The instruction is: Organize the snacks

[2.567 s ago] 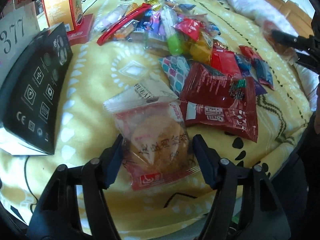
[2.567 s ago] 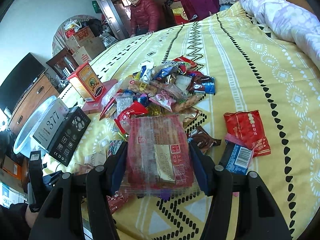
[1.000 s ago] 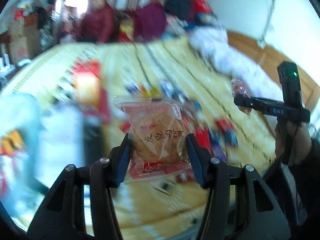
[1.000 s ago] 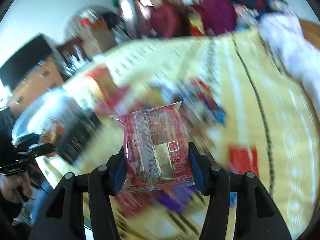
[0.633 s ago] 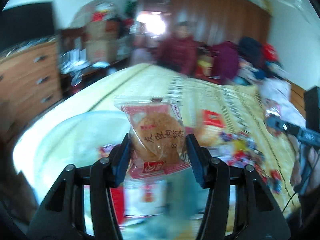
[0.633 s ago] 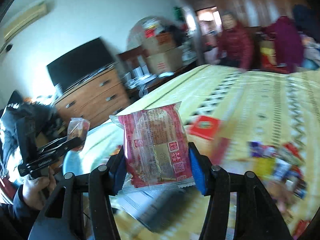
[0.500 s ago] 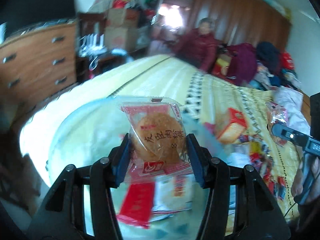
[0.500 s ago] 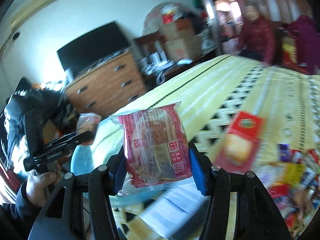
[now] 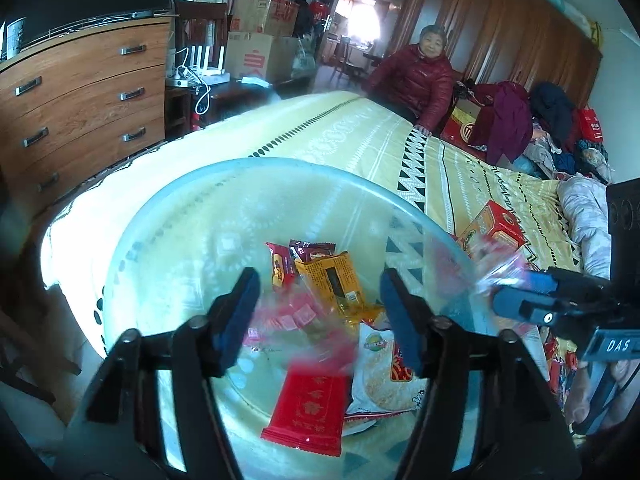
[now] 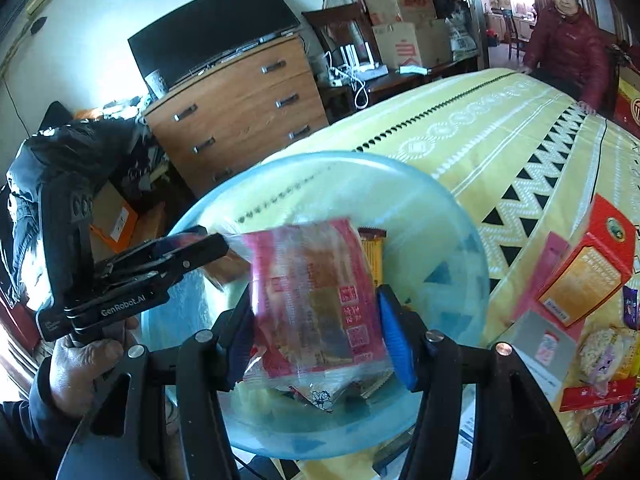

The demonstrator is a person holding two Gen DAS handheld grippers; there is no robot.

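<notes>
Hovering over clear plastic tub (image 9: 168,216) on yellow bed (image 9: 360,136), both grippers. Left gripper (image 9: 320,312) jaws opening, wide, nothing pressed between; blurred red-clear pastry packet (image 9: 304,320) below them, motion-smeared, inside tub. Tub already has orange packet (image 9: 332,280), red packet (image 9: 308,412), white cracker packet (image 9: 380,372). Right gripper (image 10: 316,336) jaws opening, red cake packet (image 10: 316,296) between them above tub, blurred; cannot tell if pads touching. Orange box (image 10: 592,268) beside tub.
</notes>
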